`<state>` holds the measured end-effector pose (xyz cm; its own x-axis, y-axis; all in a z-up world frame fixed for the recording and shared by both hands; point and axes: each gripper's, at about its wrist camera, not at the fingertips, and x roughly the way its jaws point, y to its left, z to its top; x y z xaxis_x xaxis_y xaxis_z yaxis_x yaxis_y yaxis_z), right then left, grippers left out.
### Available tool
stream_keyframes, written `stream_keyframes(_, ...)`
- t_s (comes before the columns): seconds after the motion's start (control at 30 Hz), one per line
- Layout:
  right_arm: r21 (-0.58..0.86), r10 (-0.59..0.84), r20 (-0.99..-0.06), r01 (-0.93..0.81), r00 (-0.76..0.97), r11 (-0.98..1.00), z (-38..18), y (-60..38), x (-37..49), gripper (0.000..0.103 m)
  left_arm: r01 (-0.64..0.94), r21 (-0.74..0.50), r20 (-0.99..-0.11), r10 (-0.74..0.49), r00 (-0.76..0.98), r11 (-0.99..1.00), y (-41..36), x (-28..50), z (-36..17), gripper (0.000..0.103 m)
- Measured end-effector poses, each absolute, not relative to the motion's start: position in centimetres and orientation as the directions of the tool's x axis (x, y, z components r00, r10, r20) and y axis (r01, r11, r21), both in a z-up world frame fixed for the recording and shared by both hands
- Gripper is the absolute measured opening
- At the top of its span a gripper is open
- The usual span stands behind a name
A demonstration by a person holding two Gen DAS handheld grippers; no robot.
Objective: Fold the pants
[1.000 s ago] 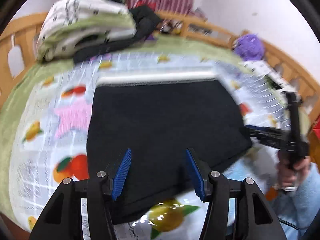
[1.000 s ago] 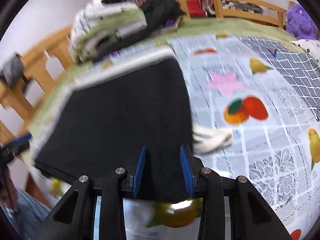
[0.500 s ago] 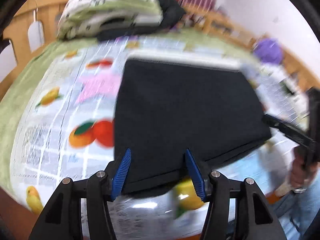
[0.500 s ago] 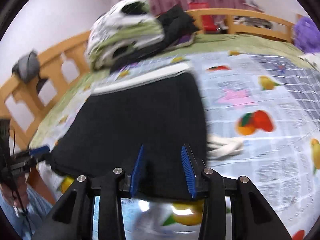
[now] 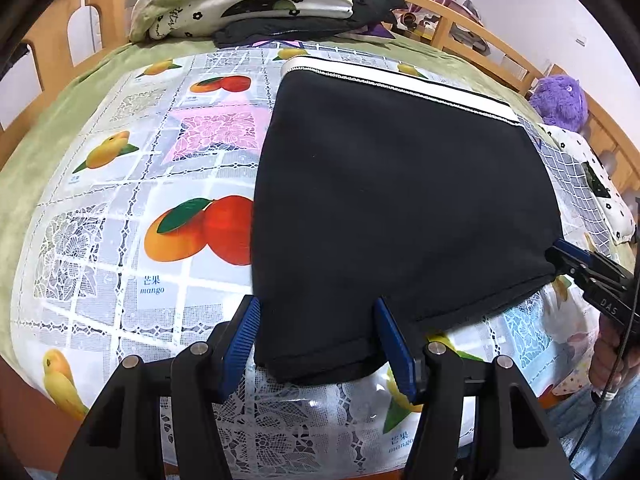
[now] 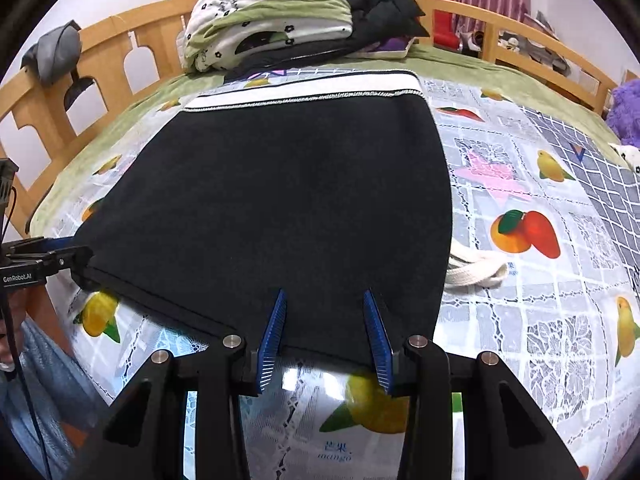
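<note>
Where fruit-print cloth [image 5: 120, 240] spreads, one black pants [image 5: 400, 200], two spread grippers [image 5: 316, 340].

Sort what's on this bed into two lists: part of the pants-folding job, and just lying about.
Job:
black pants
left gripper
right gripper

Lying about:
folded quilt
dark jacket
purple plush toy
white cord

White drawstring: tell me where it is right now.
In the right wrist view, the white drawstring pokes out from under the right edge of the black pants, lying on the fruit-print tablecloth just below the mango picture.
</note>
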<state>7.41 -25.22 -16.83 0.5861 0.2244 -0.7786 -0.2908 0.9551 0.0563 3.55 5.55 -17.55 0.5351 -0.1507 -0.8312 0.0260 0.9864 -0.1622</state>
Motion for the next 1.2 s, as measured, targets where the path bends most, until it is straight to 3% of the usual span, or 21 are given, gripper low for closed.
stream_keyframes(0.3,0.106,0.317,-0.704,-0.347,0.635,0.932,-14.6,-21.8,6.9,0.041,0.068,-0.157,-0.773,-0.165,0.613,0.985,5.3,2.5,-14.8,0.056)
stream_keyframes(0.4,0.029,0.255,-0.761,-0.363,0.596,0.931,-16.7,-19.8,7.5,0.042,0.048,-0.15,-0.79,-0.149,0.595,0.987,5.4,3.0,-15.2,0.056)
stream_keyframes(0.5,-0.078,0.212,-0.76,-0.41,0.615,0.909,-16.6,-18.6,6.6,0.042,0.032,-0.167,-0.806,-0.155,0.572,0.986,6.1,3.2,-15.8,0.056)
stream_keyframes(0.6,-0.022,0.264,-0.743,-0.418,0.615,0.908,-15.2,-20.5,6.4,0.042,-0.001,-0.192,-0.792,-0.154,0.59,0.981,8.1,2.9,-15.2,0.056)
stream_keyframes(0.8,0.081,0.201,-0.669,-0.198,0.716,0.977,-12.4,-28.0,9.3,0.045,-0.043,-0.337,-0.78,-0.253,0.573,0.941,10.4,4.6,-15.2,0.056)
stream_keyframes(0.97,0.15,0.165,-0.769,-0.076,0.617,0.986,-16.1,-30.4,13.5,0.044,-0.031,-0.316,-0.814,-0.254,0.522,0.948,8.1,5.7,-18.3,0.057)
stream_keyframes(1.1,0.315,0.303,-0.759,-0.083,0.576,0.945,-16.7,-33.0,13.8,0.043,0.016,-0.264,-0.808,-0.231,0.542,0.964,6.9,6.3,-16.5,0.056)
stream_keyframes(1.2,0.312,0.268,-0.729,-0.042,0.629,0.949,-15.4,-34.7,13.4,0.041,0.022,-0.297,-0.792,-0.259,0.553,0.954,7.4,8.2,-14.9,0.056)
